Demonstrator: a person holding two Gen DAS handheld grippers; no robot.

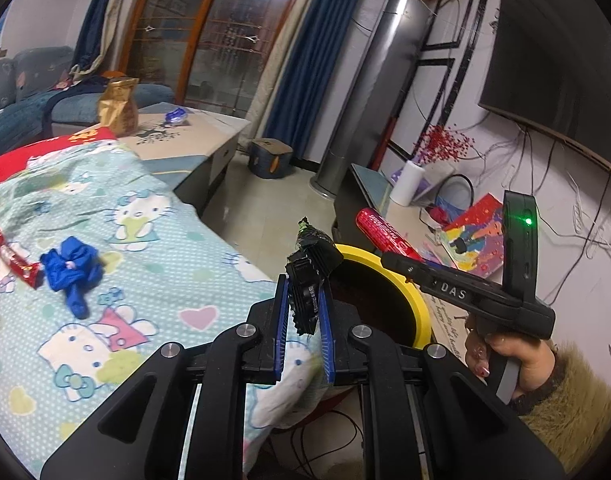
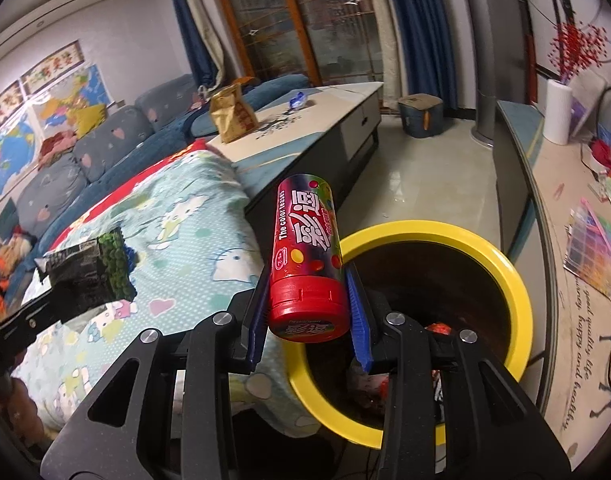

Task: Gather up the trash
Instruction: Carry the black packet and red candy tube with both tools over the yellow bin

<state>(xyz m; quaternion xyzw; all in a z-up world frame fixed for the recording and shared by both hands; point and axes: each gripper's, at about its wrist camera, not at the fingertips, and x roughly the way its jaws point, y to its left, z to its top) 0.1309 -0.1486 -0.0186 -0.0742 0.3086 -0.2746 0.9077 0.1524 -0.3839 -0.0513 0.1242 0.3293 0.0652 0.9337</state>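
Yellow-rimmed bin (image 2: 517,280) behind; candy tube (image 2: 305,256) clamped between right gripper (image 2: 305,312) jaws.

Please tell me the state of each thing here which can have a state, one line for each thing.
Left gripper: shut on black wrapper.
Right gripper: shut on red tube, cap on.
Bin: open, some trash inside.
Blue bag: crumpled, lying on blanket.
Red wrapper: lying on blanket.
Gold bag: upright on table.
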